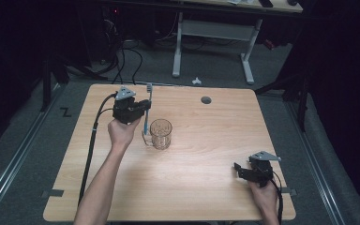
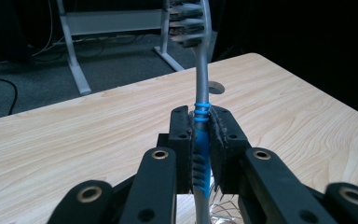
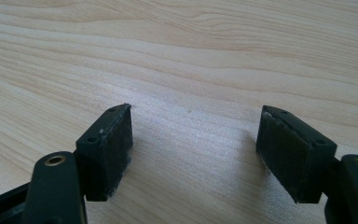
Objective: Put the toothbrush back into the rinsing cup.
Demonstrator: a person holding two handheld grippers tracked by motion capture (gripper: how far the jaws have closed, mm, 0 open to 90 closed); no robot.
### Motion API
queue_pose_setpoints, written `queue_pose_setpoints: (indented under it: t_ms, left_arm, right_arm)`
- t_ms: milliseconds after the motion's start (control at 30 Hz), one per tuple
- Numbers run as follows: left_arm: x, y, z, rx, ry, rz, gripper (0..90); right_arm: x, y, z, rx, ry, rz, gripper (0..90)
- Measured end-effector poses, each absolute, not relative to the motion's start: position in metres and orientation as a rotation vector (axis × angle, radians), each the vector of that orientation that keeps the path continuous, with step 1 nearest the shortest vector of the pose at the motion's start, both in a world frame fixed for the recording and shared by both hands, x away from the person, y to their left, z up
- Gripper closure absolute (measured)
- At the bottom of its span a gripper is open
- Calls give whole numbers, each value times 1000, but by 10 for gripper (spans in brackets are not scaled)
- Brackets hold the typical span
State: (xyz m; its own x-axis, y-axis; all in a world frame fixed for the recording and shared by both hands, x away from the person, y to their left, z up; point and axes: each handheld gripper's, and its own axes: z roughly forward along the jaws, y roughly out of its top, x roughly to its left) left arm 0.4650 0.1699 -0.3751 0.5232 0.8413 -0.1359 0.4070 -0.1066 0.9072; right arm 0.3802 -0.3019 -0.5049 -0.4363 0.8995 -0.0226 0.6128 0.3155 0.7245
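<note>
While the left gripper (image 1: 143,108) is sitting in the upper left part of the high view, its jaws are squeezing a toothbrush (image 1: 147,108). In the left gripper view, the two black pads are pressing on the blue part of the toothbrush handle (image 2: 201,154), one from each side. That same view is showing the toothbrush standing almost straight up, with its grey neck going up to the bristle head (image 2: 186,23) at the top middle of the frame. The low end of the handle is going down just beside a clear glass cup (image 1: 161,133), close to the cup's handle, but it is too small to tell if they are touching. The cup is standing upright on the wooden counter (image 1: 206,154), a little left of the middle of the high view.

A hand (image 1: 122,132) is holding the left gripper from below, and its arm is coming in from the bottom of the frame.

The right gripper (image 1: 238,169) is sitting low in the lower right of the high view, well apart from the cup. In the right gripper view, its jaws are standing wide apart with bare wood between them. A small round hole (image 1: 206,100) is showing in the counter near the top middle.
</note>
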Motion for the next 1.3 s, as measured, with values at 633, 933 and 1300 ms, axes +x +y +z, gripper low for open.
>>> queue_pose_setpoints:
  t_ms: [633, 933, 1300]
  left_arm:
    - [456, 181, -373, 1738, 1045, 474, 795]
    - [450, 182, -372, 1748, 1037, 466, 795]
    - [439, 187, -376, 1754, 1042, 472, 791]
  right_arm:
    - [380, -302, -505, 1338, 2163, 910, 272]
    - [380, -302, -505, 1340, 2163, 910, 272]
    - [380, -302, -505, 1340, 2163, 910, 272]
